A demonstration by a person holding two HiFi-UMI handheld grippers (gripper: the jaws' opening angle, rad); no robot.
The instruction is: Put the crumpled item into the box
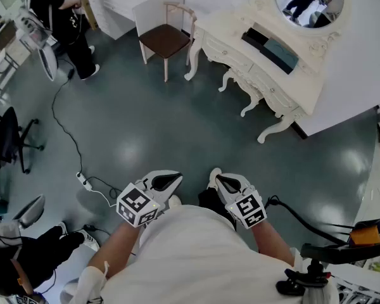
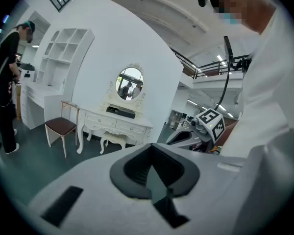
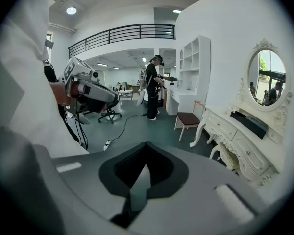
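Across the grey floor stands a white dressing table [image 1: 223,29], bearing a dark flat thing [image 1: 256,38] beside a grey-blue thing [image 1: 280,54]; which is the box, I cannot tell. Well apart from it, the left gripper [image 1: 175,180] and right gripper [image 1: 215,176] are both closed on nothing.

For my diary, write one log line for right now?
left hand-held gripper: shut, empty | right hand-held gripper: shut, empty | crumpled item: not in view | dressing table: ahead

Left claw [image 1: 175,178] and right claw [image 1: 216,177] closed, side by side.
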